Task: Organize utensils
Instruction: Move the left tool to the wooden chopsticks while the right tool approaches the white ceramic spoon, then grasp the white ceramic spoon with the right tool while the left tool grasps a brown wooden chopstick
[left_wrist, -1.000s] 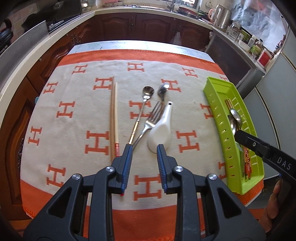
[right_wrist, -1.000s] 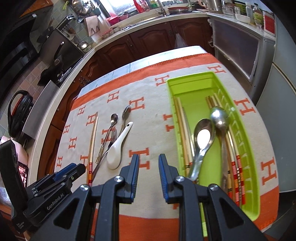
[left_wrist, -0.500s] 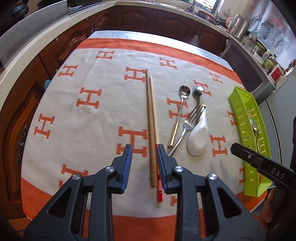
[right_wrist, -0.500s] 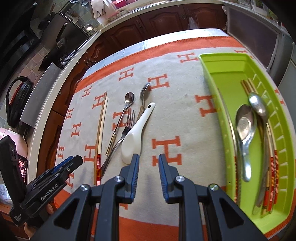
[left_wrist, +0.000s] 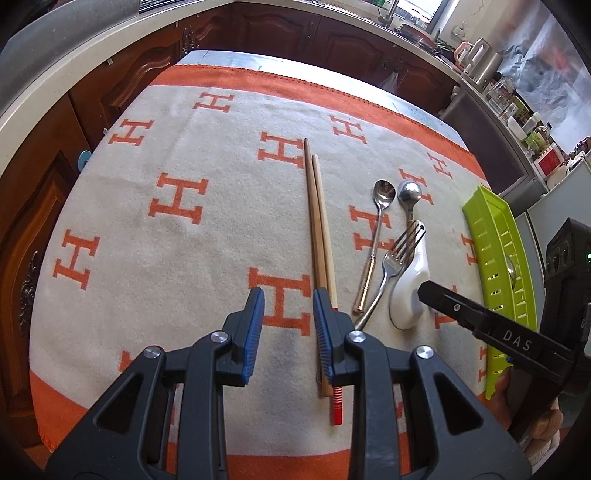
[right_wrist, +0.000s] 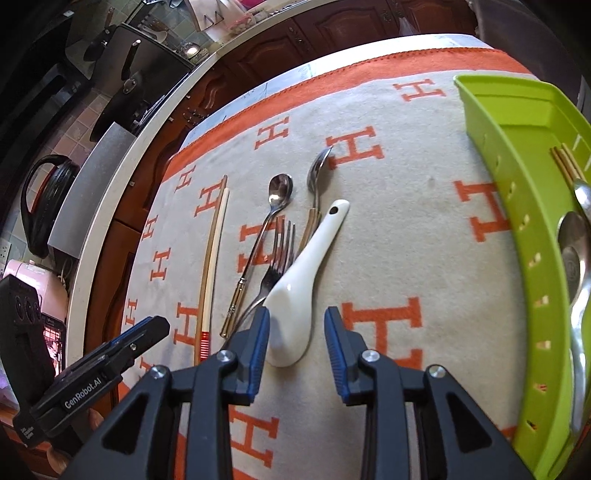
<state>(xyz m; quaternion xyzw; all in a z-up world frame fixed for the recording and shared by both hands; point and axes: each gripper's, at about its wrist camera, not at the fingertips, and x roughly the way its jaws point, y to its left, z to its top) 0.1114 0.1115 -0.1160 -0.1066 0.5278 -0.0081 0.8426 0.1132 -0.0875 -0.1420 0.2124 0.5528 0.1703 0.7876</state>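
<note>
I noted both tools parted and empty. My left hand-held gripper (left_wrist: 288, 328) had drifted left within 1 second: first over the fork, now beside the 2 chopsticks (left_wrist: 320, 258), its right finger over their near ends. My right hand-held gripper (right_wrist: 297, 345) had left the green tray (right_wrist: 517, 206) and closed on the white spoon (right_wrist: 295, 295), its bowl now between the fingers. Beyond lay the fork (right_wrist: 275, 266) and 2 metal spoons (right_wrist: 280, 192). I judged 2 pickups imminent.
</note>
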